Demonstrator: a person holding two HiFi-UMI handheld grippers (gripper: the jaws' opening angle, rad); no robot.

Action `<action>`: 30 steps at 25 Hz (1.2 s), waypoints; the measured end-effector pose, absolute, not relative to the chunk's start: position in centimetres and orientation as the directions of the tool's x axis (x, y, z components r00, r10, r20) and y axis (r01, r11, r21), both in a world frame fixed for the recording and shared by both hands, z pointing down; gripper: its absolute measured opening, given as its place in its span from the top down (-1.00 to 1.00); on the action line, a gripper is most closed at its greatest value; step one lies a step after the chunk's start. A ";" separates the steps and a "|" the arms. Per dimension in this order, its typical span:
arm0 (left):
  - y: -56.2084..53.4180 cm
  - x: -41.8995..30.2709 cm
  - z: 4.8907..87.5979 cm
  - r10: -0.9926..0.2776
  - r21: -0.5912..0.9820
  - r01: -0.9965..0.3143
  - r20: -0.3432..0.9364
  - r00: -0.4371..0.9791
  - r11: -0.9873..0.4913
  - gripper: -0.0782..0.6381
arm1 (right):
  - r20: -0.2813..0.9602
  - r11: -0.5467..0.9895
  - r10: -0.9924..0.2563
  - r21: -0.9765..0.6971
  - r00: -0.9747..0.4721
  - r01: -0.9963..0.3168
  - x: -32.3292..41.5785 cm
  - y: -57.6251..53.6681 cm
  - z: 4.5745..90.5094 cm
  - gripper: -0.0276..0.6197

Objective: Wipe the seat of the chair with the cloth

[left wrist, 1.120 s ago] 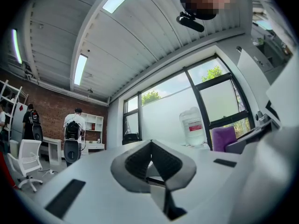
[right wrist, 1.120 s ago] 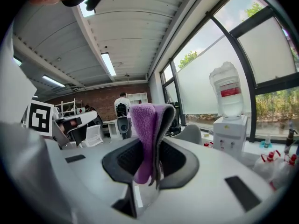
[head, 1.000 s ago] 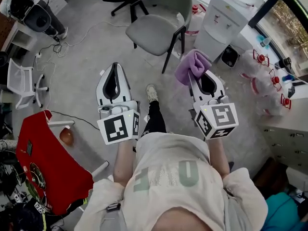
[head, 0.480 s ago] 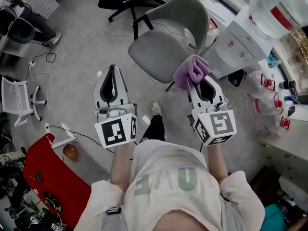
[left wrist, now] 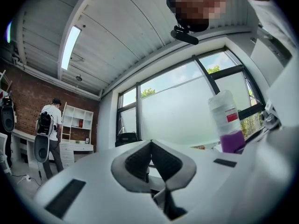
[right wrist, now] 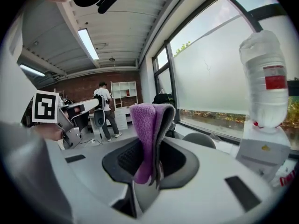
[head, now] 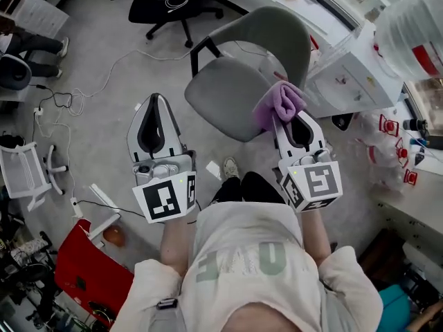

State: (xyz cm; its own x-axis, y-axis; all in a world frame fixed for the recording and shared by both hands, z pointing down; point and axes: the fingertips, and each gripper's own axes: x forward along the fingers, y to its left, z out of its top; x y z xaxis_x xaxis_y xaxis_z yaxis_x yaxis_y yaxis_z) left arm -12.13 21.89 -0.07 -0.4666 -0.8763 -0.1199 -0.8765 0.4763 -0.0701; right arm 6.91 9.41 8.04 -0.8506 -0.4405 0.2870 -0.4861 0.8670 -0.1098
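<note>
A grey chair with a rounded seat and curved back stands on the floor just ahead of me. My right gripper is shut on a folded purple cloth, held over the seat's right edge; the cloth stands up between the jaws in the right gripper view. My left gripper is shut with nothing in it, held left of the seat over the floor. In the left gripper view its jaws meet at the tip and point up toward the windows.
A black office chair stands behind the grey one. A water dispenser with a large bottle is at the right, with bottles on the floor beside it. Cables and a red object lie to the left.
I have stepped closer to the grey chair: it has slid down toward the grippers, and the cloth now hangs over the seat's right edge. Both grippers keep their hold.
</note>
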 end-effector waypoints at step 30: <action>5.1 -17.5 -1.0 -0.923 -0.075 -0.924 -0.122 -0.364 0.375 0.75 | 0.233 0.832 -0.499 -0.142 -0.835 -0.537 -0.2 -5.6 6.2 0.64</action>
State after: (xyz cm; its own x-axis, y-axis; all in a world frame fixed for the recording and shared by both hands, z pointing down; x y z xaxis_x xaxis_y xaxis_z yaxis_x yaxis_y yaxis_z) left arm -17.48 5.14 -0.95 -0.3643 -0.9233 -0.1219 -0.9242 0.3746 -0.0748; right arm -0.22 -5.60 6.22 -0.8347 -0.4989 0.2335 -0.5367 0.8318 -0.1416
